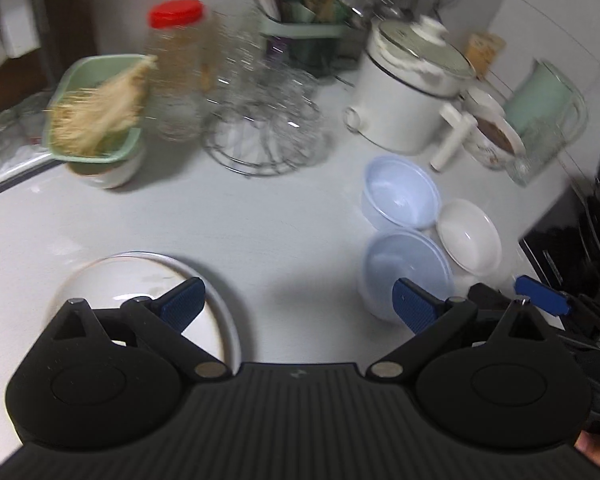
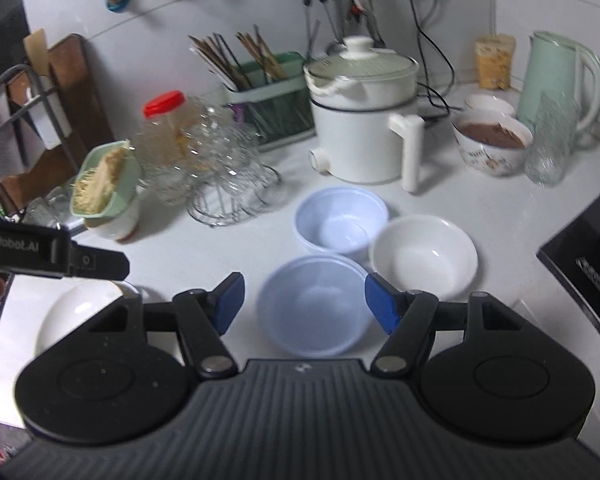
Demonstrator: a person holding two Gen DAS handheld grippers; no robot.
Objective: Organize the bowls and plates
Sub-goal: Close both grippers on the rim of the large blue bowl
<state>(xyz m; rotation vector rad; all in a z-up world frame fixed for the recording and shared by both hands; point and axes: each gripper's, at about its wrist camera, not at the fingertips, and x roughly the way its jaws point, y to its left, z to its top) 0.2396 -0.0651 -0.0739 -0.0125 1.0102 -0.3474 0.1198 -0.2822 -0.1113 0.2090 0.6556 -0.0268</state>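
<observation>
My right claw (image 2: 304, 304) hangs with its jaws wide apart and nothing between the pads, low over the nearest blue bowl (image 2: 314, 306), which I judge is my first pick. A second blue bowl (image 2: 340, 224) sits at twelve o'clock from it and a white bowl (image 2: 422, 256) at two, all three crowded rim to rim, probably to be nested. My left claw (image 1: 296, 300) is spread too and empty, over bare desk (image 1: 260, 220), the white plate (image 1: 148, 280) under its left finger at nine o'clock. Beyond the bowls the white cooker (image 2: 364, 120), wire rack (image 2: 232, 192) and a filled patterned bowl (image 2: 494, 144) leave little room, so the neighbouring rims may catch my finger.
</observation>
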